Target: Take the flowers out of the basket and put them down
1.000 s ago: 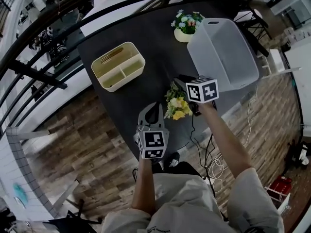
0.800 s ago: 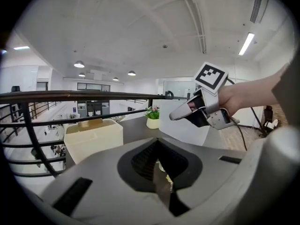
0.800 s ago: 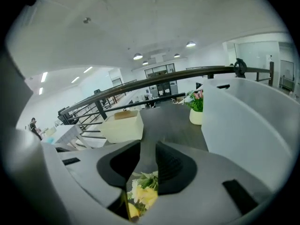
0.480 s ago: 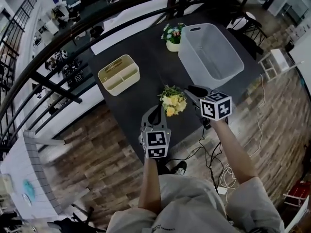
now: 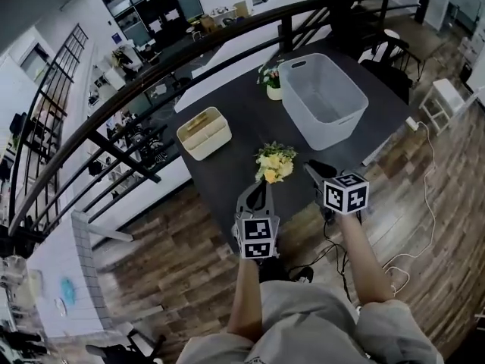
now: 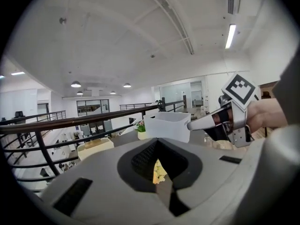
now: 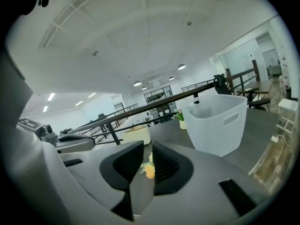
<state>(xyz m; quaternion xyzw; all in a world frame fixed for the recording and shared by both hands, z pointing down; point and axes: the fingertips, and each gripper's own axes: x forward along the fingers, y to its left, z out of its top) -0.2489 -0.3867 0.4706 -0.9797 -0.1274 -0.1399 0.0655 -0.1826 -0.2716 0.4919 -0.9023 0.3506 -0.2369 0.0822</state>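
A bunch of yellow flowers (image 5: 274, 163) lies on the dark table (image 5: 227, 174), near its front edge. The white plastic basket (image 5: 356, 105) stands behind it to the right and looks empty. My left gripper (image 5: 259, 184) hangs just in front of the bunch, its jaws a narrow gap apart with nothing in them. My right gripper (image 5: 311, 167) is to the right of the bunch; its jaws have just been closing and hold nothing. Both gripper views show the flowers (image 6: 159, 171) (image 7: 148, 169) through the gap between the jaws, out on the table beyond them.
A cream divided caddy (image 5: 204, 133) sits at the table's left. A small pot of flowers (image 5: 270, 78) stands behind the basket. A black railing (image 5: 151, 89) runs beyond the table. Cables (image 5: 394, 271) lie on the wooden floor at the right.
Both grippers have pulled back from the flower bunch and risen. The right one has moved off the bunch to its right. The flowers have stayed on the table.
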